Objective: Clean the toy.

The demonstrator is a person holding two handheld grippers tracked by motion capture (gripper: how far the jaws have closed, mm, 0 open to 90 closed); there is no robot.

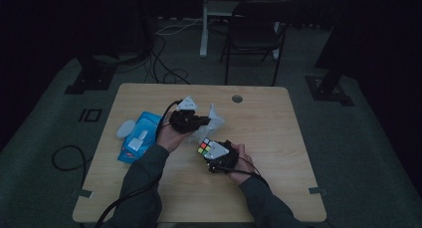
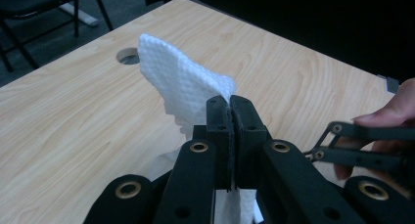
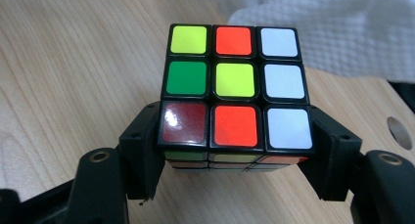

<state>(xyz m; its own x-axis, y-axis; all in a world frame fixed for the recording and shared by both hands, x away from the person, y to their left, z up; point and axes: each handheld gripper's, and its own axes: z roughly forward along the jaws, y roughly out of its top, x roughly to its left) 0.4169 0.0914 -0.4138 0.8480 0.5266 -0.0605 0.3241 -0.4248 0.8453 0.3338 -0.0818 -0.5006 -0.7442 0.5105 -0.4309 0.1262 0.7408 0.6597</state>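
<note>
Gripping one white paper tissue above the worktop, the left hand-held gripper is clenched; the right hand-held gripper clamps one Rubik's cube. One blue tissue pack lies left.

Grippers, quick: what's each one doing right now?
Left gripper: closed, pinching the white tissue.
Right gripper: closed on the puzzle cube, held above the table.
</note>
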